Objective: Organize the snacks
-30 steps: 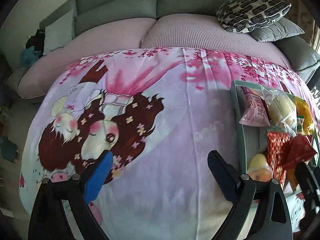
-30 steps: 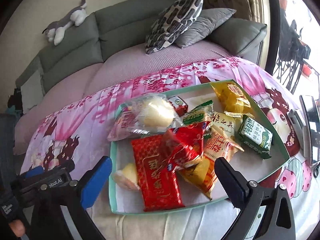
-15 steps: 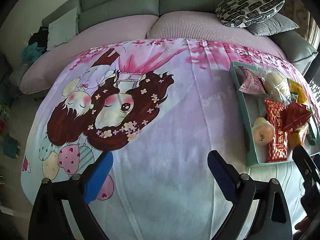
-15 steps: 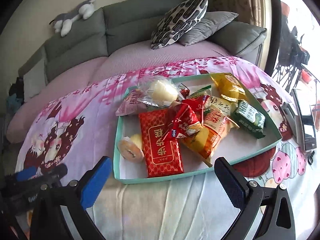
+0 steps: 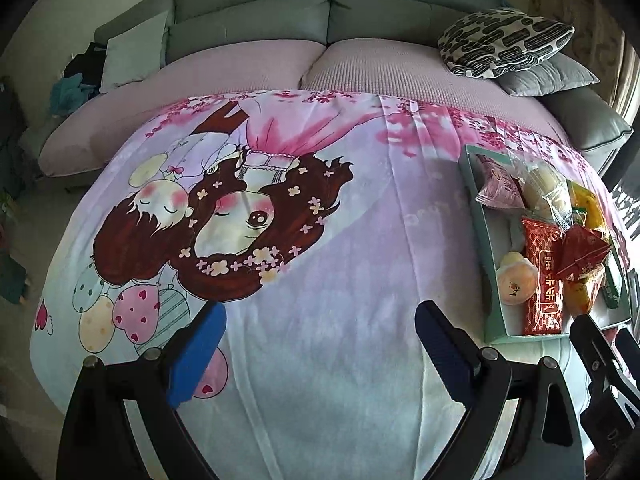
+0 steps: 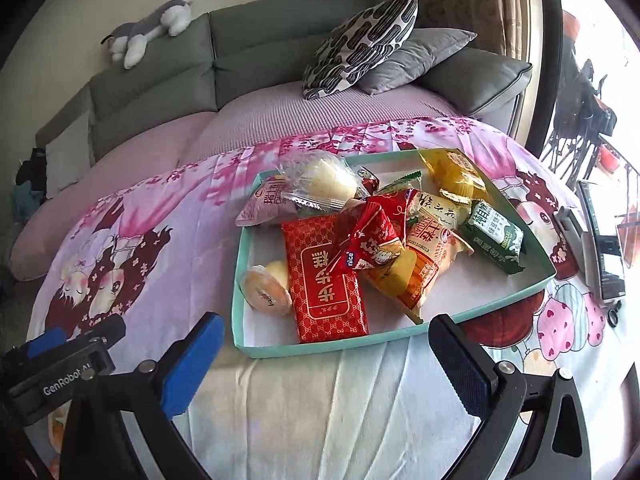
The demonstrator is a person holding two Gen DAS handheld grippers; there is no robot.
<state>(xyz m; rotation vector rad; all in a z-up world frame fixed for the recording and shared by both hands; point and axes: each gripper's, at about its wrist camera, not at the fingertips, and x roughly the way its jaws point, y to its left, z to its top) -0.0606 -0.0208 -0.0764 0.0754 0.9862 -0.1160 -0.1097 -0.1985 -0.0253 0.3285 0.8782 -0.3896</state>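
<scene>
A teal-rimmed tray on the cartoon-print cloth holds several snacks: a red patterned pack, a red "nice" bag, a green biscuit pack, a yellow bag, a clear-wrapped bun, a pink pack and a round jelly cup. The tray also shows at the right of the left wrist view. My right gripper is open and empty, just in front of the tray's near rim. My left gripper is open and empty over bare cloth, left of the tray.
The cloth covers a table in front of a grey-green sofa with a patterned cushion and a plush dog. A phone on a stand sits right of the tray.
Both grippers have pulled back and up from the table, so the tray and cloth look farther off. Both stay open and empty.
</scene>
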